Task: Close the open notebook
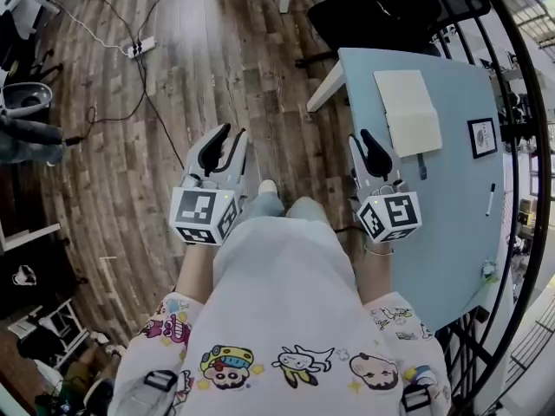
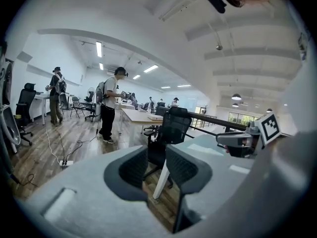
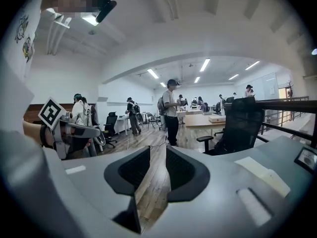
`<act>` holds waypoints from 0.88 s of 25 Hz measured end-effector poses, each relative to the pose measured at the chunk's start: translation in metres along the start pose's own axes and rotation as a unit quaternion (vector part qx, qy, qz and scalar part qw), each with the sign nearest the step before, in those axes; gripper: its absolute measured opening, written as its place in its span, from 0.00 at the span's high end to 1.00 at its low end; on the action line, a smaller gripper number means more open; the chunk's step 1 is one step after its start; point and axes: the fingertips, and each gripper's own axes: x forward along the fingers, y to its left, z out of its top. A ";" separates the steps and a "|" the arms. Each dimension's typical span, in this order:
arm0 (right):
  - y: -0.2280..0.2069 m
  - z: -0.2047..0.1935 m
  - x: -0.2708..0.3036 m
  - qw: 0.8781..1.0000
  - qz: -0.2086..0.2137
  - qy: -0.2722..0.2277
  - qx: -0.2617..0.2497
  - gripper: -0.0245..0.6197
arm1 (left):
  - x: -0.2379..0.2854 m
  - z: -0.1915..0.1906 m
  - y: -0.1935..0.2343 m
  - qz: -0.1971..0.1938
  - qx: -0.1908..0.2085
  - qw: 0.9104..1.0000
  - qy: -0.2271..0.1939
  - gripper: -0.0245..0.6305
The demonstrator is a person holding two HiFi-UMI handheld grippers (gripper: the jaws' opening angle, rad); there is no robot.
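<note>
The open notebook [image 1: 408, 111] lies with its cream pages up on the far part of the light blue table [image 1: 451, 232], to my right. It also shows in the right gripper view as a pale notebook [image 3: 262, 175] at the right. My left gripper [image 1: 228, 139] hangs over the wood floor, left of the table, open and empty [image 2: 156, 162]. My right gripper [image 1: 371, 146] hovers at the table's near left edge, short of the notebook, also open with nothing between its fingers [image 3: 157, 167]. Neither gripper touches the notebook.
A dark pen [image 1: 421, 165] lies just below the notebook, a second pen [image 1: 491, 199] and a small framed card [image 1: 482, 137] further right. A black office chair [image 1: 390, 11] stands beyond the table. A power strip [image 1: 140, 48] with cables lies on the floor. People stand [image 2: 108, 108] in the office.
</note>
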 end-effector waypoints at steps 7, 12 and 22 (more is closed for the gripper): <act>-0.017 -0.008 0.024 0.999 -0.034 0.031 0.005 0.82 | 0.039 -0.004 0.016 -0.028 -0.015 0.999 0.019 0.80; -0.042 -0.008 0.045 0.998 -0.050 0.035 0.010 0.81 | 0.077 0.000 0.022 -0.044 -0.016 0.999 0.025 0.80; -0.133 0.011 0.094 0.994 -0.101 0.029 0.040 0.81 | 0.185 0.050 0.029 -0.071 0.009 0.997 0.027 0.80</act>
